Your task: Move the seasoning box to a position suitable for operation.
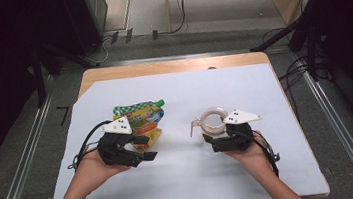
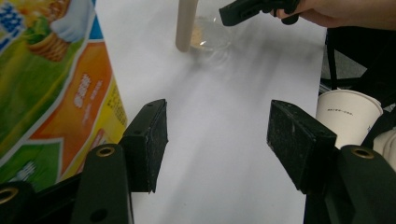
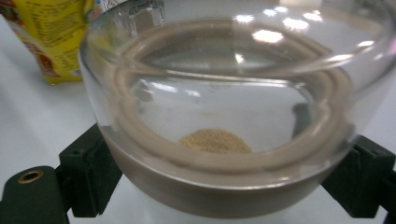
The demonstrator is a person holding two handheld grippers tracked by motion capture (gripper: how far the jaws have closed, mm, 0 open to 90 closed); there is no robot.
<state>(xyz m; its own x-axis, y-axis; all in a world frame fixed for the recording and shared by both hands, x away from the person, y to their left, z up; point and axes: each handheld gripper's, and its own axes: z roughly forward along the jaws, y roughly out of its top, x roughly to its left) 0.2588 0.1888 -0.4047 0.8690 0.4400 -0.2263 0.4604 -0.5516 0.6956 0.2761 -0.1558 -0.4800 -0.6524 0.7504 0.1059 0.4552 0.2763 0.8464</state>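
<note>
A colourful printed pouch (image 1: 141, 116) with a green cap lies on the white sheet at the left. My left gripper (image 1: 146, 148) hovers just below it, open, with bare sheet between its jaws; in the left gripper view (image 2: 217, 135) the pouch (image 2: 51, 93) lies beside the left jaw. At the right stands a clear glass bowl (image 1: 213, 120) with a beige ring and a beige handle (image 2: 187, 23). A little heap of tan grains (image 3: 215, 141) sits in the bowl (image 3: 224, 93). My right gripper (image 1: 222, 141) is shut on the bowl's near side, its jaws (image 3: 224, 182) flanking the beige base.
The white sheet (image 1: 188, 178) covers a wooden table (image 1: 170, 66) with metal rails and grey floor on both sides. A white paper cup (image 2: 348, 116) stands at the right of the left gripper view. Cables lie on the floor at the far right.
</note>
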